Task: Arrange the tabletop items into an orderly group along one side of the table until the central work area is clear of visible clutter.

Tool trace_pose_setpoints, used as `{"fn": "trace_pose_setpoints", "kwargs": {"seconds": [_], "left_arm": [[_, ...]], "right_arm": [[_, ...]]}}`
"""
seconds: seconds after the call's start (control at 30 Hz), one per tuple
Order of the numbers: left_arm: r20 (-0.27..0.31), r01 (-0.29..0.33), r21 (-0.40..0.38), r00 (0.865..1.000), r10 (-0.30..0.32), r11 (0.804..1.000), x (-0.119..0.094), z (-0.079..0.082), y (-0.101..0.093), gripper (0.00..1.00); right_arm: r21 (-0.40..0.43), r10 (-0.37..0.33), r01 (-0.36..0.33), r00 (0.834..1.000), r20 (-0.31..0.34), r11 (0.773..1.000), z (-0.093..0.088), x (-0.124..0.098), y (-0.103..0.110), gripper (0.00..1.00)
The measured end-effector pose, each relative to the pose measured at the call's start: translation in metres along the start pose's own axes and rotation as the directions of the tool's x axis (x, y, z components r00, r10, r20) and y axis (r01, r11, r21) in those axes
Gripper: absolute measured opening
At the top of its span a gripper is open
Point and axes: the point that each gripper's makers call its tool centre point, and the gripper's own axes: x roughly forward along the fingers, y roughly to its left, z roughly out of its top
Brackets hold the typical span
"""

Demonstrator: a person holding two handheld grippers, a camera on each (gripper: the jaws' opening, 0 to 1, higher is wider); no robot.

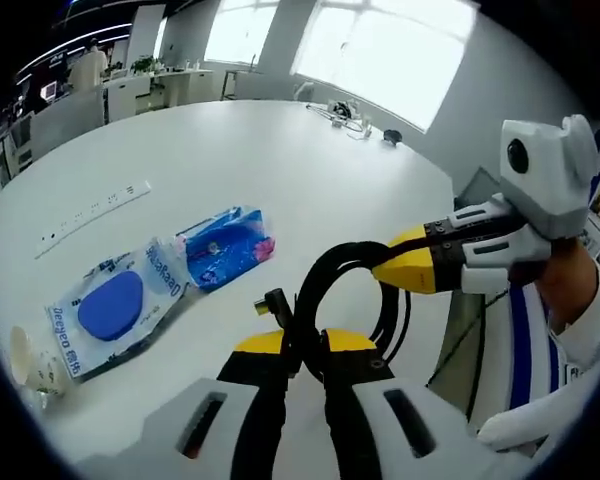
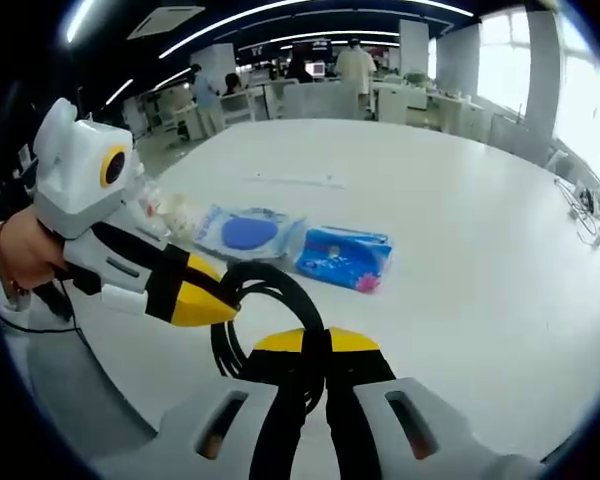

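A coiled black cable (image 1: 330, 262) hangs between both grippers over the white table (image 1: 280, 150). My left gripper (image 1: 305, 345) is shut on the loop's near side. My right gripper (image 1: 400, 268) comes in from the right, shut on the loop's top. In the right gripper view, my right gripper (image 2: 315, 345) pinches the cable (image 2: 285, 283) and my left gripper (image 2: 215, 300) grips it from the left. On the table lie a blue packet (image 1: 225, 245), a clear packet with a blue oval (image 1: 110, 305) and a crumpled wrapper (image 1: 30, 365).
A long white strip (image 1: 95, 212) lies beyond the packets. Small items (image 1: 345, 115) sit at the table's far edge by the window. The table edge (image 1: 450, 330) runs close on the right, beside the person's sleeve (image 1: 580, 340). Office desks and people stand behind (image 2: 330, 90).
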Motion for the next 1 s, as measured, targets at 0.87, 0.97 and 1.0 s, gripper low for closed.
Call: {"fn": "trace_pose_setpoints", "kwargs": {"seconds": [0.87,0.97,1.0], "left_arm": [[-0.153,-0.052,-0.140,0.988,0.030,0.989,0.076,-0.029,0.055,0.10],[-0.157,-0.052,-0.149,0.987,0.028,0.987,0.080,-0.031,0.056,0.10],[-0.155,-0.054,-0.155,0.987,0.029,0.987,0.081,-0.031,0.057,0.10]], "right_arm": [[0.061,0.104,-0.097,0.987,-0.125,0.993,-0.035,0.096,-0.033,0.03],[0.060,0.104,-0.097,0.986,-0.131,0.993,-0.039,0.099,-0.033,0.03],[0.060,0.104,-0.097,0.986,-0.130,0.994,-0.040,0.101,-0.035,0.03]]}}
